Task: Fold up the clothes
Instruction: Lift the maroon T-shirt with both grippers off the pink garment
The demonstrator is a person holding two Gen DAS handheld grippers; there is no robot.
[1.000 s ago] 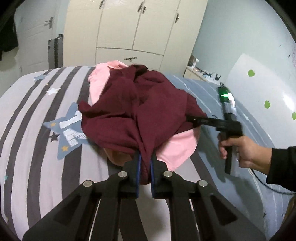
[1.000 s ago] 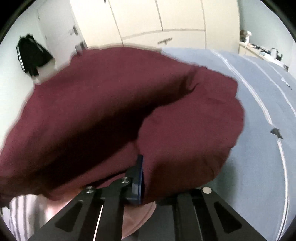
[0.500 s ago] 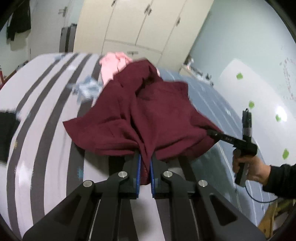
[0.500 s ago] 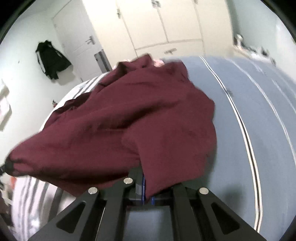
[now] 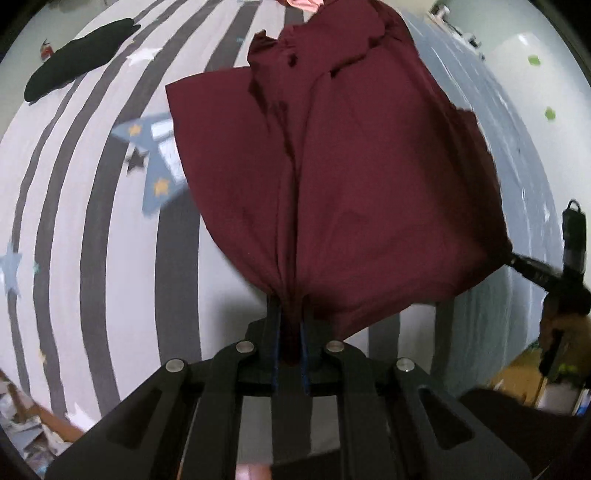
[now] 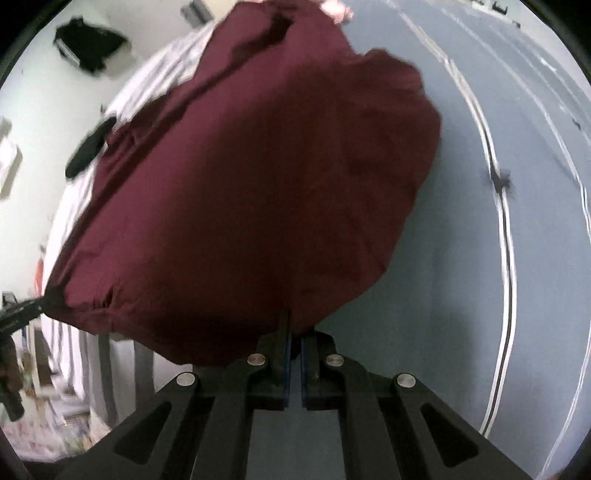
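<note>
A striped bedspread (image 5: pixel 92 229) with star prints (image 5: pixel 157 162).

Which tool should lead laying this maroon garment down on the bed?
Neither clearly. The left tool and right tool each pinch an edge of the maroon cloth garment above the striped bedsheet; lower both together.

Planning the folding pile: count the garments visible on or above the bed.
3. The maroon garment hangs between the left claw and right claw; a pink one peeks out behind it; a black one lies far left. Others may be hidden.
</note>
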